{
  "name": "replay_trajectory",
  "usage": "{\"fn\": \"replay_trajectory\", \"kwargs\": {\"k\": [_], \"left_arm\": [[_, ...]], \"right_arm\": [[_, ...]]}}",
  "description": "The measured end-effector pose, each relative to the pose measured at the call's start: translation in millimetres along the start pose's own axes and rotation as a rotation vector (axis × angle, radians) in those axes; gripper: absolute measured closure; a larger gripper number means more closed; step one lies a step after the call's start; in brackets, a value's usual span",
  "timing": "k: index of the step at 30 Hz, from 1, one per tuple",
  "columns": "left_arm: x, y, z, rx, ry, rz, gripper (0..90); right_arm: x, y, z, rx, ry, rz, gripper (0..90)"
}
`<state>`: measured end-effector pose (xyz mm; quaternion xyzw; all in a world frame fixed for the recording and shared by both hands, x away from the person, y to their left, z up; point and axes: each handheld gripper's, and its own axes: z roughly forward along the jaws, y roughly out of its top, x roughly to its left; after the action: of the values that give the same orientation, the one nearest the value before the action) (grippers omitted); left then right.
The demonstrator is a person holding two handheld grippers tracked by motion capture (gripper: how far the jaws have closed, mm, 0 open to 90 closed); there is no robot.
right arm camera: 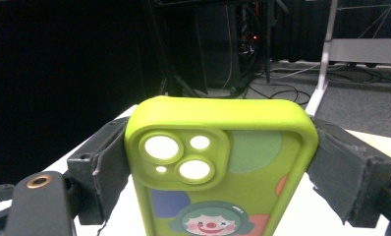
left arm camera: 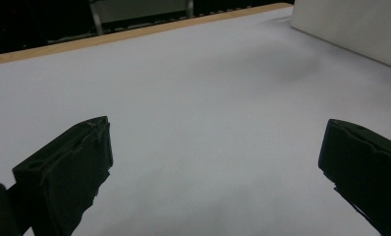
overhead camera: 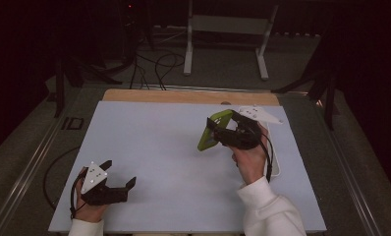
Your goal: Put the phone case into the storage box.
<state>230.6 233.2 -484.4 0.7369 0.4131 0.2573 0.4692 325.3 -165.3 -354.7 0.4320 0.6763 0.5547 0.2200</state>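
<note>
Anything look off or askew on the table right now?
Nothing stands out. The right gripper holds the green phone case squarely by its long sides, clear of the table. The left gripper is open and empty.

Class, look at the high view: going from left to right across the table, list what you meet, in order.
Left hand-held gripper, jaws apart and holding nothing → green phone case → right hand-held gripper clamped on that case → white tray at the table's right edge.
</note>
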Motion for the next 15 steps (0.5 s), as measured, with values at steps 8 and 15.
{"fn": "replay_trajectory", "kwargs": {"k": [8, 15], "left_arm": [[-0.7, 0.3, 0.0, -0.001, 0.001, 0.001, 0.3], [-0.9, 0.5, 0.0, 0.001, 0.001, 0.001, 0.3]], "right_arm": [[-7.2, 6.1, -0.6, -0.012, -0.023, -0.001, 15.7], [-14.0, 9.4, -1.2, -0.016, -0.045, 0.001, 15.7]]}}
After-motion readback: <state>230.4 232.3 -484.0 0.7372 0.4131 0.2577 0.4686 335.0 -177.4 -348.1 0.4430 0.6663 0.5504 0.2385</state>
